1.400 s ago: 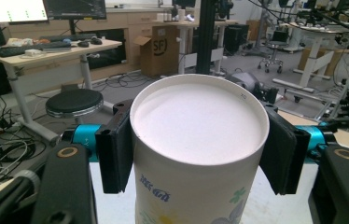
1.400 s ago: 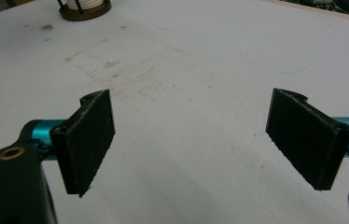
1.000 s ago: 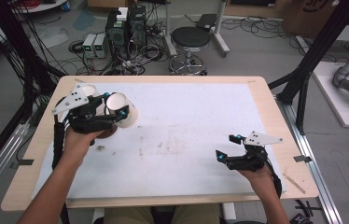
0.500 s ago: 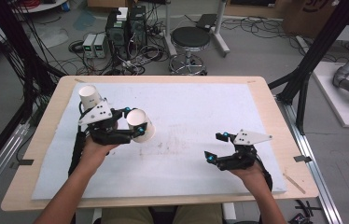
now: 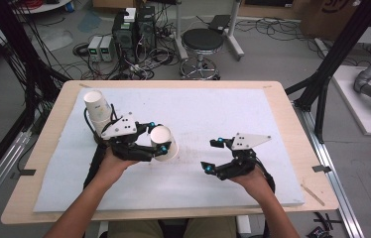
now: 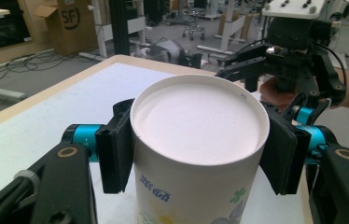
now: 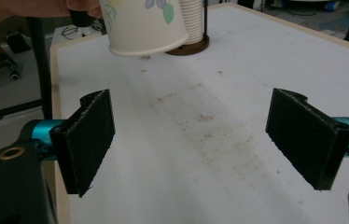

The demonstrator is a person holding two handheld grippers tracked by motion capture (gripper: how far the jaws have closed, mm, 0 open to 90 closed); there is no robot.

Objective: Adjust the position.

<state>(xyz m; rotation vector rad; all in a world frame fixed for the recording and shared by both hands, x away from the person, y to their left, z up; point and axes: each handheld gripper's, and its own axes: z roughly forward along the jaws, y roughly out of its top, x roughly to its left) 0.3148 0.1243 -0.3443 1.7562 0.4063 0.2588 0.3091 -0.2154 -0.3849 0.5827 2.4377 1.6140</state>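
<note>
We are working over the white tabletop [image 5: 233, 114]. Cup stack [image 5: 97, 110] is standing at far left. Left hand-held gripper [image 5: 159, 141] is clamping a paper cup [image 5: 164, 142] above mid-tabletop, tilted, likely for handover; right hand-held gripper [image 5: 214, 155] is waiting agape, empty.

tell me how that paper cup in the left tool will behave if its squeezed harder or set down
The paper cup looks thin-walled, so a harder pinch from the left tool would probably dent it. It seems light and empty. Set down on its side, its round tapered body would likely roll in a curve.

"SF" on cardboard box [image 6: 65, 23]; blue print on paper cup [image 6: 196, 154] illegible.
</note>
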